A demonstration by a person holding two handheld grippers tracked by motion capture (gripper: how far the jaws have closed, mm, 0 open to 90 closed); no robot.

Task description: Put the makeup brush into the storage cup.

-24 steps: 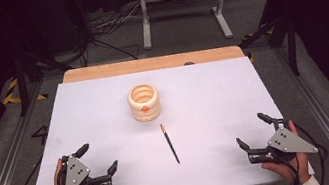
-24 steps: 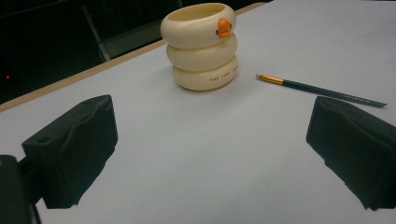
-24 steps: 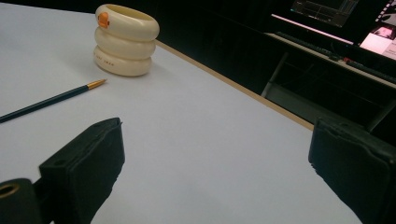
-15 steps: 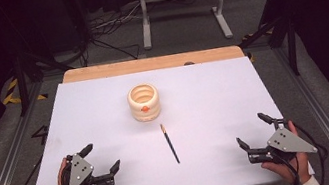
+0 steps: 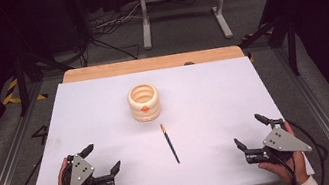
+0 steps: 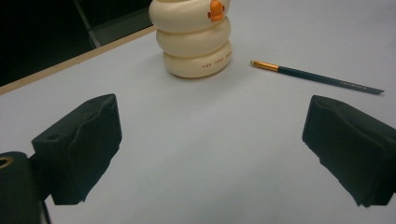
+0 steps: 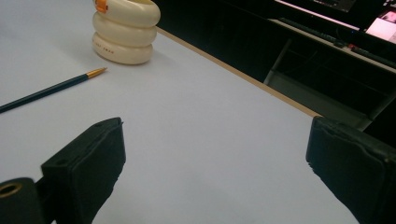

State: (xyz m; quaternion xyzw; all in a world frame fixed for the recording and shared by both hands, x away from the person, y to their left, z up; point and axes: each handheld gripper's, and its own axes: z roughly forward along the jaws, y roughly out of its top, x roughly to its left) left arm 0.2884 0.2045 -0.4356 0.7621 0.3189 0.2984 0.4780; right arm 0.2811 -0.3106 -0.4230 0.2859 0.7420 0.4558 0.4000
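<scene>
- We hold the left gripper [image 5: 98, 160] near and left of the pencil [image 5: 170, 143], jaws wide apart, empty.
- The pencil lies on the white tabletop [image 5: 214, 99], just in front of the cream ringed holder [image 5: 144, 102].
- Our right gripper [image 5: 251, 130] sits right of the pencil, jaws spread, empty.

I have both tongs low at the near edge of the surface. My left tongs [image 5: 101, 159] sit at about seven o'clock, jaws spread wide and aimed toward one o'clock, nothing between them. My right tongs [image 5: 249, 131] sit at about five o'clock, jaws just as wide, aimed toward eleven o'clock, empty. Each hand wraps its handle from below.
</scene>
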